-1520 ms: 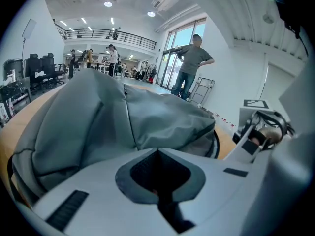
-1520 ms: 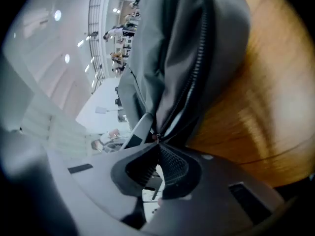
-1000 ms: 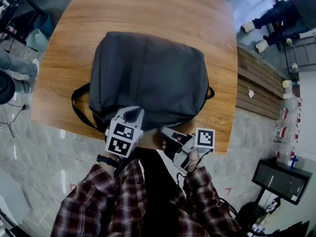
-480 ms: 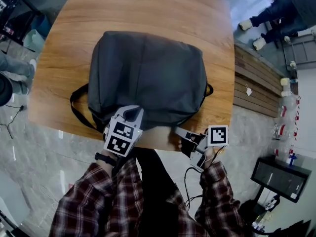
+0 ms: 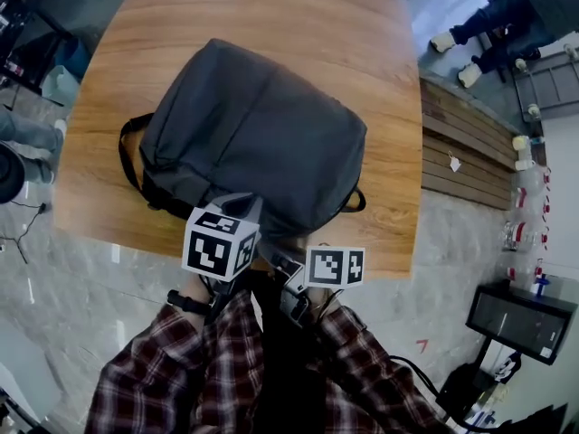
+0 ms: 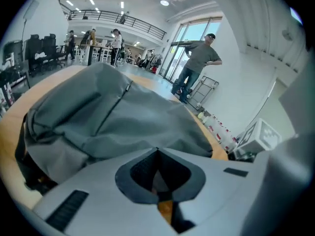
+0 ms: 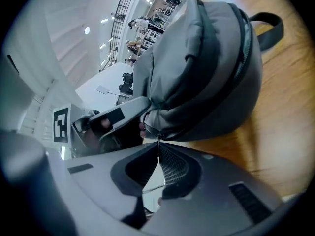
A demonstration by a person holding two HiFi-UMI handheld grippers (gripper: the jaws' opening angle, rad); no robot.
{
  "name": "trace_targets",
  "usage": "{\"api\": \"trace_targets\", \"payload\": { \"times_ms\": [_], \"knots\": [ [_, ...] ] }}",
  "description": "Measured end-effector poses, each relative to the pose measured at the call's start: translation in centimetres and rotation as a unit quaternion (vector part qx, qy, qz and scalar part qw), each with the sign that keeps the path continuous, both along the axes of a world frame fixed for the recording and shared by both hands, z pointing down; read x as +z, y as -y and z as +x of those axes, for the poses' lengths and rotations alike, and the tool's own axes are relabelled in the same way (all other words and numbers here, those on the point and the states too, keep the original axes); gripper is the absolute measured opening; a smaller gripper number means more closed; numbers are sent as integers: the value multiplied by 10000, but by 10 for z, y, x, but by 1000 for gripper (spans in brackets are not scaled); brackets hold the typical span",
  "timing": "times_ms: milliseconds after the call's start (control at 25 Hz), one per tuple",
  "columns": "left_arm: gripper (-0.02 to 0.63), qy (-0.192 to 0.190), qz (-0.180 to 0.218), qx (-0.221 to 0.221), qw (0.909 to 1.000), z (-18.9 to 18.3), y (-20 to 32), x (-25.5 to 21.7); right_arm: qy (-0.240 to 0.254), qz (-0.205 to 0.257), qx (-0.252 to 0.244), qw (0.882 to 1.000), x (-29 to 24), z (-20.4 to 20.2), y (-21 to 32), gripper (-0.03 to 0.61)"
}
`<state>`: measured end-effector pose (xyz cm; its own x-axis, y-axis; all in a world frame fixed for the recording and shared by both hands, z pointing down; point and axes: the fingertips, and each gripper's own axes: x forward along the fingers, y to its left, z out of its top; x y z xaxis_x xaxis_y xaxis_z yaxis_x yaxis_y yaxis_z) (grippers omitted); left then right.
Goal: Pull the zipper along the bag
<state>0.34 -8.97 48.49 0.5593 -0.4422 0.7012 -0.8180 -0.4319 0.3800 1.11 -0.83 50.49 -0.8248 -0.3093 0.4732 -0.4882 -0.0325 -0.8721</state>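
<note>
The grey bag (image 5: 253, 143) lies slantwise on the wooden desk (image 5: 380, 70), its near end at the desk's front edge and just ahead of the 2 grippers. The left gripper (image 6: 157, 150) has its tongs pressed together at the tips, with a fold of the bag's fabric caught between them at that near end; the right gripper view shows this pinch from the side. The right gripper (image 7: 158, 146) sits just beside it, its tongs closed tight on a thin dark zipper pull (image 7: 158, 139) that hangs from the bag's lower seam, close to the left gripper's hold. A zipper track (image 7: 242, 43) curves along the bag's rounded side, away from the pull. A dark strap (image 5: 125, 147) loops out onto the desk on the bag's left, and a small loop (image 5: 355, 201) sticks out on its right. Plaid sleeves (image 5: 172, 378) reach up to both grippers from the bottom of the head view
</note>
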Motion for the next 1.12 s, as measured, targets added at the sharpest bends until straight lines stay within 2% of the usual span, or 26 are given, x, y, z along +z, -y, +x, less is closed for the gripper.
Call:
{"api": "trace_targets", "payload": {
  "times_ms": [160, 280, 480, 680, 800, 920, 1120],
  "knots": [
    [9, -75, -3, -296, 9995, -11, -12, 26, -247, 67, -22, 9997, 5, -21, -6, 15],
    [9, 1, 186, -106, 9998, -11, -17, 37, -588, 143, -203, 9980, 14, -18, -10, 15],
    [9, 47, 436, 194, 9988, -4, -22, 41, -598, 125, -411, 9973, 17, -7, -13, 16],
    [9, -82, 545, 196, 9983, 4, -23, 41, -110, -222, -344, 9991, 15, 8, -12, 17],
    [9, -93, 647, 287, 9974, 8, -25, 39, 370, -640, -228, 9970, 14, 16, -12, 15],
    [9, -65, 785, 368, 9962, 12, -28, 38, 967, -1210, 84, 9879, 12, 26, -13, 15],
    [9, -108, 828, 391, 9957, 15, -30, 39, 1624, -1641, 484, 9718, 13, 42, -13, 15]
  ]
}}
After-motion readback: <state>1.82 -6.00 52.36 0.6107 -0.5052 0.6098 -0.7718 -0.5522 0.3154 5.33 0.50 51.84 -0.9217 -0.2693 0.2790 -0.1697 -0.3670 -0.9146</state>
